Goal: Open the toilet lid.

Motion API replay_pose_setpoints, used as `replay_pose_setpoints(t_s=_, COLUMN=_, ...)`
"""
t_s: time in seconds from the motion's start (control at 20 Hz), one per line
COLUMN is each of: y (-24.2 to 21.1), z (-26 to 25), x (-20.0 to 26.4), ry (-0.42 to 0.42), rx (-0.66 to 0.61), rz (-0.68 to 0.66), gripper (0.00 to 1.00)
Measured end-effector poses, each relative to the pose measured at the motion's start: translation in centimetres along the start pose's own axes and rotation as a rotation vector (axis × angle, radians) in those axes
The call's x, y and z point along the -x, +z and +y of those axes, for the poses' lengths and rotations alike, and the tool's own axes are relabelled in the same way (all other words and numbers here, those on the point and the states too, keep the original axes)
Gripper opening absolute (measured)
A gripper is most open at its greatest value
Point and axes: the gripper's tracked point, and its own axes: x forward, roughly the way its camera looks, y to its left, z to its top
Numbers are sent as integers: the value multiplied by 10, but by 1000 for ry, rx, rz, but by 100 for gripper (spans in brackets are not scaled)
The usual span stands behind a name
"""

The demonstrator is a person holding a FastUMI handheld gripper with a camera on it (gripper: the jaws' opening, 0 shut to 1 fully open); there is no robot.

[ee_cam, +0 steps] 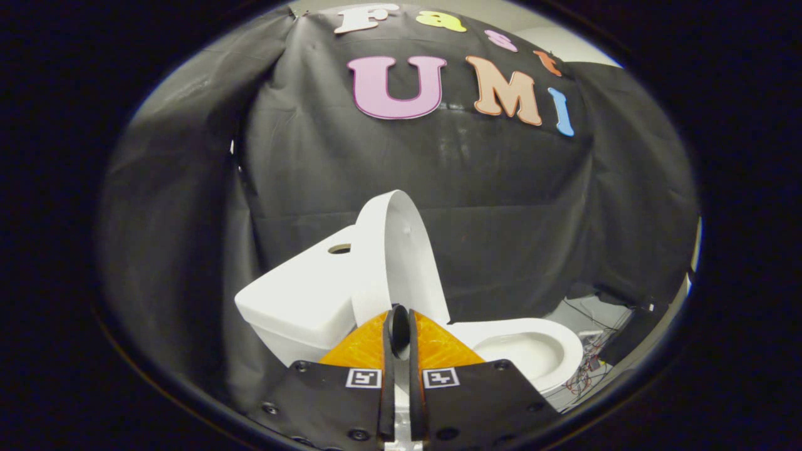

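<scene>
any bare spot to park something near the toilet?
Tank top: flat, bare, aside from the hole beside the raised lid. Seat rim around the open bowl is bare too. Crowded: wires on the floor beyond the bowl. Gripper fingers nearly shut at the lid's base.

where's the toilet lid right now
In the gripper view the toilet lid stands raised just beyond the nearly closed gripper, between the tank and the bowl.

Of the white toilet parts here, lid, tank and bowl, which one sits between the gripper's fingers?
The lid: it stands raised, its lower edge between the nearly closed gripper. The tank and the open bowl lie to either side.
</scene>
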Motion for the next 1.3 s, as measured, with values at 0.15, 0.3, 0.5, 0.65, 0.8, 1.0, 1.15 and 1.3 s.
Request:
replay_pose_setpoints(t_s=0.15, y=-2, z=9, x=0, ry=44, rx=-64, rz=-8, gripper=27)
replay_pose_setpoints(t_s=0.3, y=-3, z=15, x=5, ry=94, rx=-36, rz=10, gripper=54)
replay_pose_setpoints(t_s=0.5, y=-4, z=6, x=17, ry=133, rx=44, rz=11, gripper=84)
replay_pose_setpoints(t_s=0.65, y=-8, z=-2, x=26, ry=158, rx=82, rz=17, gripper=94)
replay_pose_setpoints(t_s=0.8, y=-6, z=-17, x=38, ry=164, rx=117, rz=-4, gripper=95)
replay_pose_setpoints(t_s=1.0, y=-1, z=-36, x=51, ry=177, rx=98, rz=-26, gripper=97)
replay_pose_setpoints(t_s=1.15, y=1, z=-50, x=59, ry=180, rx=99, rz=-22, gripper=97)
replay_pose_setpoints(t_s=1.3, y=-2, z=-64, x=65, ry=197, rx=92, rz=4, gripper=97)
